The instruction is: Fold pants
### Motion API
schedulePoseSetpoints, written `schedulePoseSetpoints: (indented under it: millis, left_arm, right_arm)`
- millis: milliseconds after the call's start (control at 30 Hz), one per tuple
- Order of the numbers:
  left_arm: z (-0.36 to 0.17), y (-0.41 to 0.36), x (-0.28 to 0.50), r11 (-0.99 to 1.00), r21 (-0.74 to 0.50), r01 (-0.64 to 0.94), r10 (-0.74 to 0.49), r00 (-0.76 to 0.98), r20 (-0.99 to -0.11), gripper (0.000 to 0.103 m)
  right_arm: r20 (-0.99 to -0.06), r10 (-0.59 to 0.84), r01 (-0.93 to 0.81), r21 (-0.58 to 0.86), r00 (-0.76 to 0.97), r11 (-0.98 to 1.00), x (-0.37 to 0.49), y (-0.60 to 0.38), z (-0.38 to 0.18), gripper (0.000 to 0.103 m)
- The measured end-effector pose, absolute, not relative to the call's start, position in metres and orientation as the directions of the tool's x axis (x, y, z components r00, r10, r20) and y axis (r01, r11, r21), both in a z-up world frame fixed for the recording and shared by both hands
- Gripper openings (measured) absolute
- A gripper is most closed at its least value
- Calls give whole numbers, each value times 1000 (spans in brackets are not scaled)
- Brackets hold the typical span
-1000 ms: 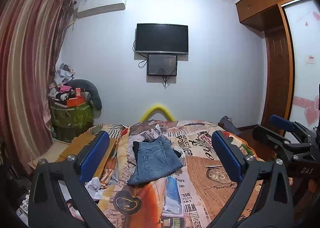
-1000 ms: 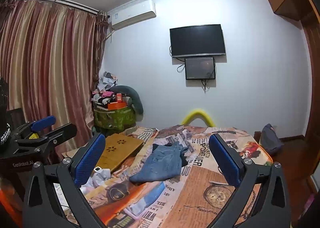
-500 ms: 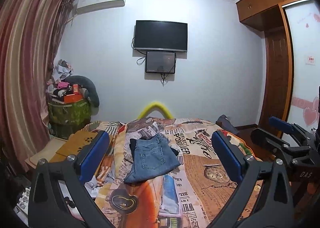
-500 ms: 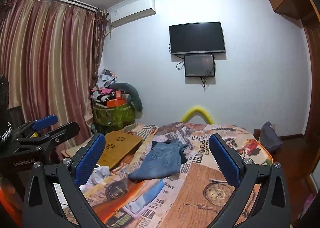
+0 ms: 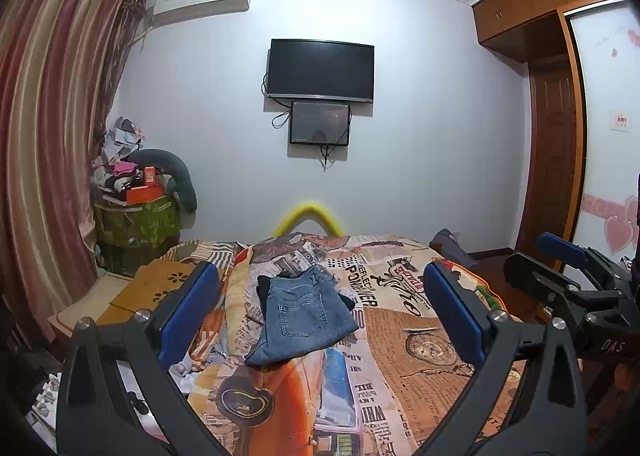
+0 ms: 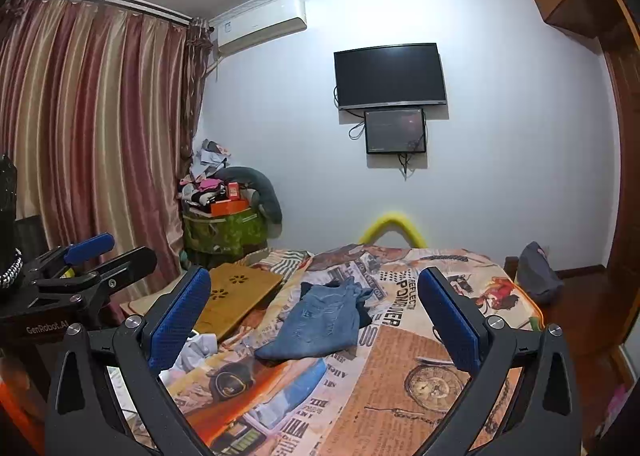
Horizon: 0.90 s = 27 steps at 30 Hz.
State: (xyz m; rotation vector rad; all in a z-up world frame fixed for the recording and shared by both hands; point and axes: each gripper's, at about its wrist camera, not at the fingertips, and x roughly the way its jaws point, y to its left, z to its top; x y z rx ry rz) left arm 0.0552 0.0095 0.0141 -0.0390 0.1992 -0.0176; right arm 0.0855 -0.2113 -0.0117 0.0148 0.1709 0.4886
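Folded blue jeans (image 5: 301, 319) lie on the patterned bedspread (image 5: 400, 340) in the middle of the bed, over a dark garment. They also show in the right wrist view (image 6: 320, 323). My left gripper (image 5: 320, 312) is open and empty, held well back from the jeans above the near end of the bed. My right gripper (image 6: 316, 320) is open and empty, also well back. The right gripper shows at the right edge of the left wrist view (image 5: 568, 280), and the left gripper at the left edge of the right wrist view (image 6: 88, 268).
A wooden lap desk (image 6: 236, 296) lies on the bed's left side, with white crumpled cloth (image 6: 196, 352) near it. A green bin piled with clutter (image 5: 136, 215) stands by the curtain. A dark bag (image 6: 536, 276) sits right of the bed. A wardrobe (image 5: 556, 159) stands at the right.
Both views have tilted slightly upward, so the bed and jeans sit lower in the frames. The jeans have not moved. Both grippers stay open.
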Motion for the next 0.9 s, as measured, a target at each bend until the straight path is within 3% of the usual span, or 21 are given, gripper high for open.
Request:
schedulePoseSetpoints:
  millis: [900]
  left_arm:
    - [13,8,58,998,-41,48,-56,973,-222,103]
  right_arm:
    - [-160,453,-448,67,877,892,85,-207,-11,103]
